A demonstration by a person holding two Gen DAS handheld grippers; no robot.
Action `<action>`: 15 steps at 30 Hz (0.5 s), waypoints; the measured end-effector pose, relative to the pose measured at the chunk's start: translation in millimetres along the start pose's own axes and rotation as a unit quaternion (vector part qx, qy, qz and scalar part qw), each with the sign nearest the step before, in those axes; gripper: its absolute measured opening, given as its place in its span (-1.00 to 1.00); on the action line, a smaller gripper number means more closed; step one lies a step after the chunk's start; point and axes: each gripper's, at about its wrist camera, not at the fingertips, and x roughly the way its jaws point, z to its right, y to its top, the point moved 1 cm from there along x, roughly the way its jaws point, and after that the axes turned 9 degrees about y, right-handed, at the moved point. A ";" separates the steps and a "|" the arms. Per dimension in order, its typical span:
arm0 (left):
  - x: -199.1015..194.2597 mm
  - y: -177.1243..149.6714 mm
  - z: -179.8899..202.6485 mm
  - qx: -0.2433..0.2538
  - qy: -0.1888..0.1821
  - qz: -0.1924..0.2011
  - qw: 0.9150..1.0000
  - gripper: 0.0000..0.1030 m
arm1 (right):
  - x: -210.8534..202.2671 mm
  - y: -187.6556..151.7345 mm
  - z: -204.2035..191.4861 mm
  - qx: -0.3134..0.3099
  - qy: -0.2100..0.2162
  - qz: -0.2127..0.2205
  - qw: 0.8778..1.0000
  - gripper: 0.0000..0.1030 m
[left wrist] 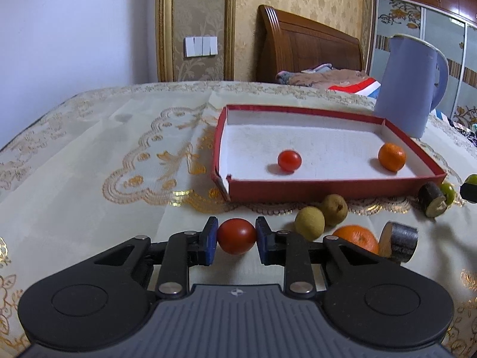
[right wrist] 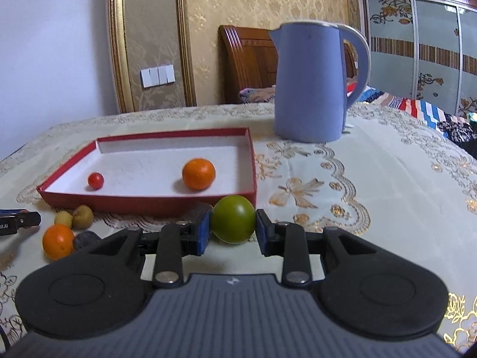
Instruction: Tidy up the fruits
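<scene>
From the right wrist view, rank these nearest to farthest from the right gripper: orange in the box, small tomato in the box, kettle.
From the right gripper:
1. Orange, in the box, just ahead and slightly left.
2. Tomato, near the box's left end.
3. Kettle, behind the box, to the right.

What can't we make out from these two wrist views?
- Dark cut piece, right wrist view: mostly hidden behind the orange and the gripper body.
- Another dark piece, same view: hidden behind the green fruit in the right gripper.
- Left gripper's red tomato: underside unseen.
</scene>
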 end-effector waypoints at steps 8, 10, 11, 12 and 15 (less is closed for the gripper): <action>-2.9 25.2 14.4 0.001 -0.006 0.016 1.000 -0.49 | 11.3 11.9 -15.4 -0.008 0.010 0.005 1.000 -0.42; -1.7 30.8 21.1 0.005 -0.005 0.021 1.000 -0.49 | 15.7 16.1 -20.0 -0.013 0.011 0.006 1.000 -0.42; -0.4 33.5 24.4 0.006 -0.008 0.020 1.000 -0.49 | 18.1 17.9 -22.1 -0.016 0.011 0.005 1.000 -0.42; 1.2 36.5 28.5 0.009 -0.012 0.020 1.000 -0.49 | 20.6 19.5 -23.7 -0.017 0.012 0.005 1.000 -0.42; 8.2 41.9 39.1 0.017 -0.008 0.020 1.000 -0.49 | 30.7 24.1 -26.8 -0.016 0.012 0.001 1.000 -0.42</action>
